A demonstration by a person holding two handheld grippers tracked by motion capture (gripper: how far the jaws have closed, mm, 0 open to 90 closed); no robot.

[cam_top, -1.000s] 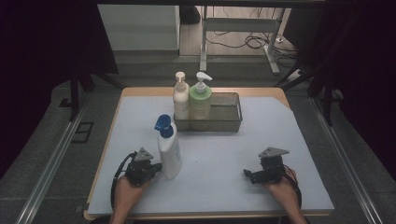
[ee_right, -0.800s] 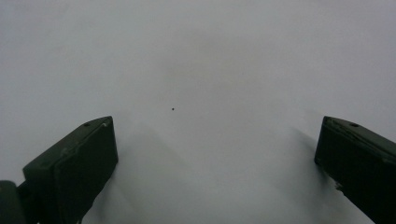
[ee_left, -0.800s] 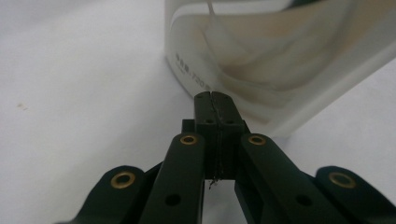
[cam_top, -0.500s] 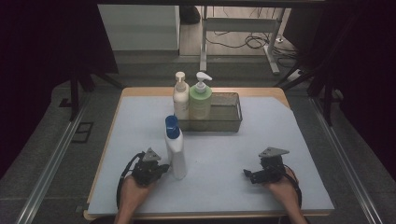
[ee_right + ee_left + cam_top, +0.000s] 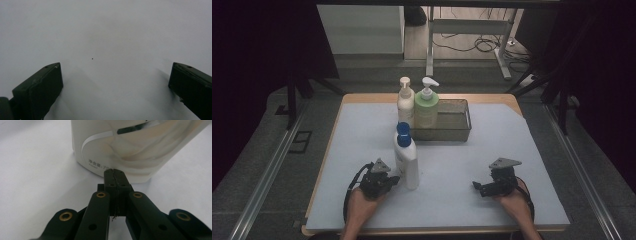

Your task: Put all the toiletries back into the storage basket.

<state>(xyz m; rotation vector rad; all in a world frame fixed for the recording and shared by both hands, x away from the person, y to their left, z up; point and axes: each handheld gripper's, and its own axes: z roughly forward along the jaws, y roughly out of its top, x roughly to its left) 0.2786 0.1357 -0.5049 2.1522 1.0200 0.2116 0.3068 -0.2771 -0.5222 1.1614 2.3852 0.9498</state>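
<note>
High view: white bottle [image 5: 407, 159] with blue cap upright on bench [image 5: 362, 120], long axis vertical, just right of left tongs [image 5: 393, 179]; jaws pressed together, tips at bottle base, gripping nothing; right tongs [image 5: 475, 186] spread apart, well off, idle.

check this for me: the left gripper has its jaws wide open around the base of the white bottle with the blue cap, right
Not quite. The left gripper has its jaws shut together, tips at the base of the white bottle, not around it. The left gripper view shows this. The bottle does have a blue cap.
</note>
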